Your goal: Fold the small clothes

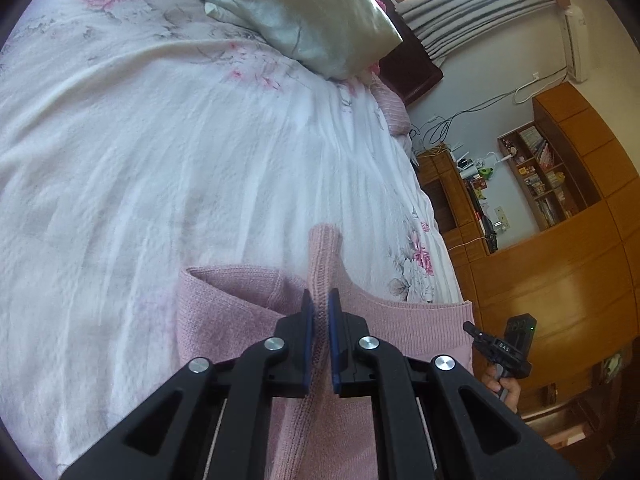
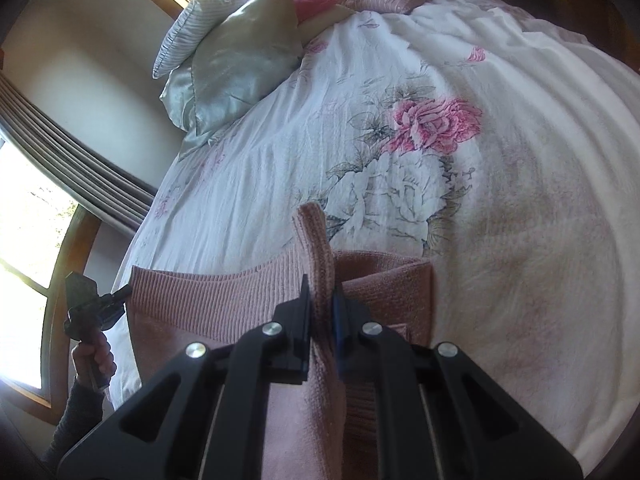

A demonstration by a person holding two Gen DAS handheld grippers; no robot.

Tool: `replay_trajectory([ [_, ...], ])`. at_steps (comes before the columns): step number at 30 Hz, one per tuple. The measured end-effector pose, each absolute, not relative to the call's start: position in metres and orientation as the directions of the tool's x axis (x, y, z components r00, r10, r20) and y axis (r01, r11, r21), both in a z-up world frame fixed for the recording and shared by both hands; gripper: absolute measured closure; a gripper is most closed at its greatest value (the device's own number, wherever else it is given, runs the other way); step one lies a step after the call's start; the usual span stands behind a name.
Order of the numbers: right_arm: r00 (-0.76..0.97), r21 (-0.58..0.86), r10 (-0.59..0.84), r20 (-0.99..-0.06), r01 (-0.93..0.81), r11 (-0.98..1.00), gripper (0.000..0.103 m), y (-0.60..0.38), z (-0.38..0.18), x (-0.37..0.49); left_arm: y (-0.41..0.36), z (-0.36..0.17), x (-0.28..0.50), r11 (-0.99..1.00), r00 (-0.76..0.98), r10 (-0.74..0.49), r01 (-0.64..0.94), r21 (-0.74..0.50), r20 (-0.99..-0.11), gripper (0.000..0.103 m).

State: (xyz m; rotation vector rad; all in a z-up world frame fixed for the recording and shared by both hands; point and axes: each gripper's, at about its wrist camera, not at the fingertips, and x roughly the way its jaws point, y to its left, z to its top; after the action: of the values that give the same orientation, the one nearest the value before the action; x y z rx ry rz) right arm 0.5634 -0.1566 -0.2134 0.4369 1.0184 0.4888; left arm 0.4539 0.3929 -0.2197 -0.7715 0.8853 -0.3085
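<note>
Pink knit sweater lies near one edge of the bed, on the white floral duvet, with both grippers pinching it. Left gripper: fingers narrow, clamped on a ridge of knit that stands up between the blue pads; the pinched fold rises above the fingertips as a ribbed strip. Right gripper: same state, fingers drawn in on a raised fold of the sweater, ribbed band running off to the side toward the bed edge. In each wrist view the opposite gripper appears out beyond the garment's far end, held in a hand. So the two holds seem well apart, and the garment looks held across its span. Handling judgement: light, soft, no stiffness; the fabric will drape and sag between the two holds and will stretch if pulled hard. The knit surface looks grippy against the pads, so slipping is unlikely, but a thin pinch may catch only the top layer. Best holds are the ribbed hem or cuff bands, which are denser and keep a straight line for a fold. Satin pillows sit at the far end of the bed, well apart from the work area.
</note>
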Motion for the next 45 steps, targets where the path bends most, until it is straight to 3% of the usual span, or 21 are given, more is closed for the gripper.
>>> replay_trajectory([
  [10, 0.393, 0.522, 0.516, -0.761, -0.099, 0.847, 0.095, -0.157, -0.255, 0.586, 0.406, -0.267, 0.477, 0.700, 0.549, -0.517, -0.171, -0.694, -0.657, 0.097],
  [13, 0.400, 0.476, 0.464, -0.790, -0.075, 0.876, 0.084, -0.156, -0.267, 0.587, 0.414, -0.284, 0.478, 0.696, 0.527, -0.484, -0.251, -0.673, -0.698, 0.093],
  [14, 0.423, 0.474, 0.458, -0.781, -0.075, 0.877, 0.077, -0.159, -0.264, 0.584, 0.419, -0.278, 0.473, 0.692, 0.555, -0.459, -0.266, -0.671, -0.694, 0.093],
  [16, 0.500, 0.485, 0.459, -0.735, -0.086, 0.870, 0.074, -0.166, -0.247, 0.570, 0.419, -0.256, 0.459, 0.694, 0.618, -0.433, -0.236, -0.680, -0.656, 0.093],
  [19, 0.504, 0.612, 0.591, -0.630, -0.148, 0.777, 0.075, -0.168, -0.231, 0.550, 0.384, -0.231, 0.446, 0.667, 0.608, -0.568, -0.055, -0.743, -0.555, 0.092],
  [21, 0.459, 0.630, 0.628, -0.629, -0.172, 0.757, 0.075, -0.158, -0.238, 0.546, 0.351, -0.234, 0.448, 0.684, 0.541, -0.624, 0.030, -0.729, -0.563, 0.089],
  [24, 0.396, 0.628, 0.615, -0.682, -0.116, 0.770, 0.077, -0.152, -0.269, 0.549, 0.338, -0.267, 0.460, 0.744, 0.479, -0.576, -0.030, -0.668, -0.663, 0.089],
  [26, 0.383, 0.605, 0.584, -0.716, -0.077, 0.792, 0.094, -0.155, -0.284, 0.555, 0.349, -0.291, 0.467, 0.760, 0.466, -0.531, -0.107, -0.641, -0.708, 0.092],
  [28, 0.391, 0.596, 0.569, -0.723, -0.064, 0.801, 0.097, -0.161, -0.284, 0.555, 0.357, -0.296, 0.466, 0.740, 0.462, -0.540, -0.137, -0.658, -0.704, 0.100],
  [30, 0.413, 0.614, 0.590, -0.694, -0.088, 0.784, 0.078, -0.163, -0.267, 0.542, 0.357, -0.278, 0.454, 0.726, 0.491, -0.556, -0.104, -0.680, -0.670, 0.085],
  [31, 0.415, 0.623, 0.609, -0.676, -0.122, 0.773, 0.077, -0.161, -0.257, 0.530, 0.356, -0.265, 0.442, 0.711, 0.507, -0.581, -0.066, -0.701, -0.637, 0.072],
  [35, 0.352, 0.646, 0.693, -0.629, -0.260, 0.718, 0.077, -0.142, -0.237, 0.466, 0.329, -0.242, 0.380, 0.587, 0.408, -0.770, 0.153, -0.795, -0.490, 0.066],
  [38, 0.288, 0.620, 0.666, -0.688, -0.244, 0.746, 0.079, -0.134, -0.269, 0.440, 0.320, -0.276, 0.354, 0.618, 0.343, -0.759, 0.111, -0.778, -0.554, 0.066],
  [40, 0.280, 0.592, 0.622, -0.731, -0.191, 0.783, 0.093, -0.141, -0.294, 0.439, 0.325, -0.310, 0.349, 0.681, 0.319, -0.701, 0.033, -0.731, -0.638, 0.066],
  [41, 0.286, 0.579, 0.601, -0.746, -0.167, 0.798, 0.103, -0.146, -0.300, 0.440, 0.328, -0.322, 0.346, 0.707, 0.309, -0.674, 0.008, -0.707, -0.671, 0.077],
  [42, 0.300, 0.575, 0.589, -0.750, -0.145, 0.806, 0.103, -0.151, -0.302, 0.442, 0.332, -0.326, 0.344, 0.710, 0.316, -0.666, -0.011, -0.704, -0.676, 0.085],
  [43, 0.317, 0.576, 0.580, -0.750, -0.117, 0.809, 0.103, -0.156, -0.296, 0.441, 0.336, -0.319, 0.340, 0.701, 0.338, -0.665, -0.025, -0.712, -0.666, 0.085],
  [45, 0.357, 0.591, 0.595, -0.720, -0.134, 0.796, 0.091, -0.156, -0.272, 0.428, 0.329, -0.290, 0.325, 0.683, 0.383, -0.686, 0.043, -0.729, -0.619, 0.077],
])
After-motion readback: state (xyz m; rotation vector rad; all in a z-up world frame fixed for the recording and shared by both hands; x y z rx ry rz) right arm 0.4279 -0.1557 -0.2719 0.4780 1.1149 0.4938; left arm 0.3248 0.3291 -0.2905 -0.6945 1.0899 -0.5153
